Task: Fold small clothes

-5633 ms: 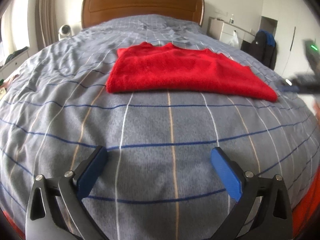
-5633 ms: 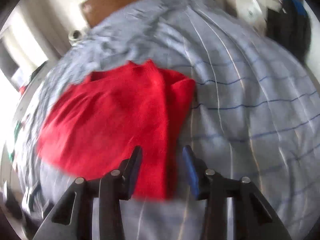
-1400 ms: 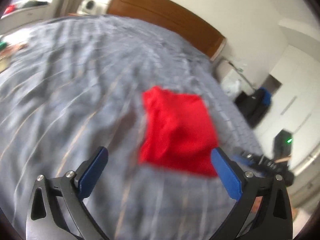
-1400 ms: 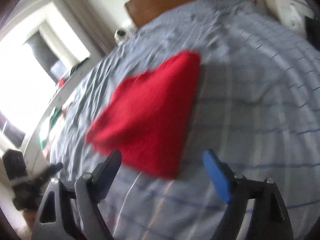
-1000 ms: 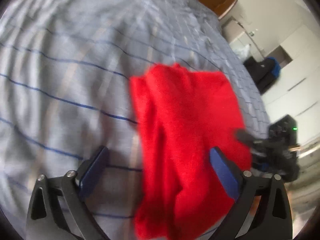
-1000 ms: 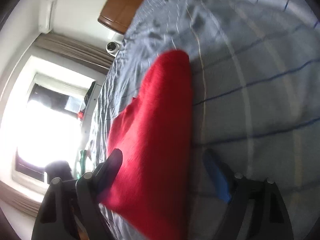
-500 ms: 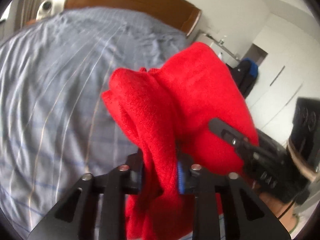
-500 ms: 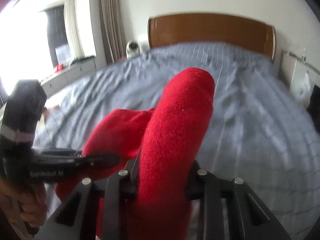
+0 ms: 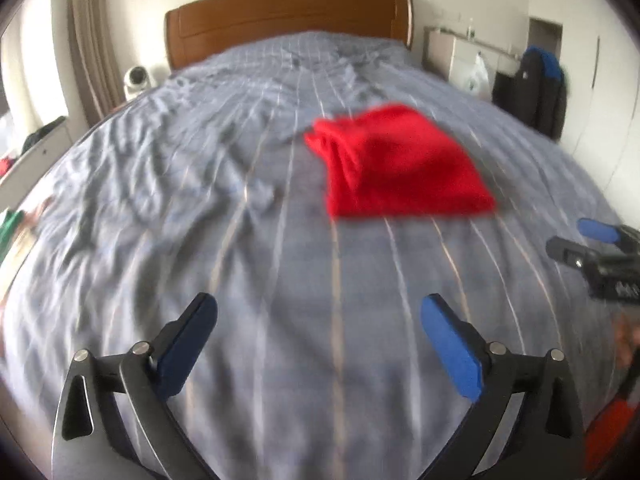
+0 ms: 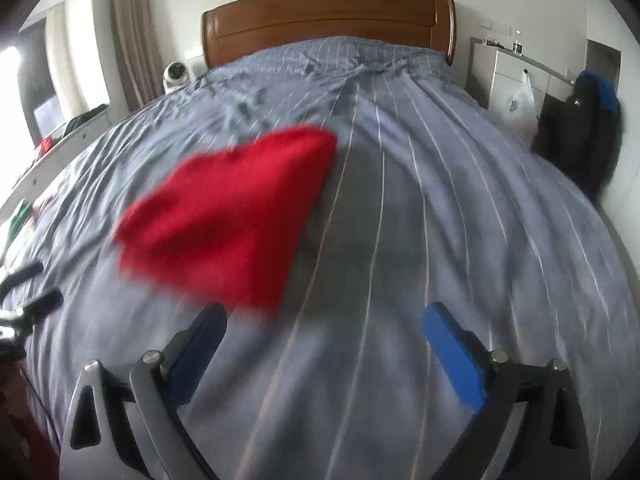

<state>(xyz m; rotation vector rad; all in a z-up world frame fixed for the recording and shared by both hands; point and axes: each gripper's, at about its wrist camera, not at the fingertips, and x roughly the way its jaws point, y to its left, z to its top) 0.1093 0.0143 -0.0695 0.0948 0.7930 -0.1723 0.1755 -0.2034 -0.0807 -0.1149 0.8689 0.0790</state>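
A folded red garment (image 9: 400,168) lies on the grey striped bedspread (image 9: 240,220), right of centre in the left wrist view and left of centre in the right wrist view (image 10: 232,208). My left gripper (image 9: 320,344) is open and empty, pulled back above the near part of the bed. My right gripper (image 10: 324,348) is open and empty, just behind the garment's near edge. The right gripper also shows at the right edge of the left wrist view (image 9: 596,248); the left gripper shows at the left edge of the right wrist view (image 10: 28,284).
A wooden headboard (image 9: 288,16) stands at the far end. A white cabinet (image 9: 464,56) and a dark bag (image 9: 540,84) stand at the right of the bed. A small white device (image 9: 136,78) and a shelf with clutter (image 10: 48,148) are at the left.
Half a second ago both grippers were shut on the red garment and held it up. Now both are open and drawn back, and the folded garment lies on the bed.
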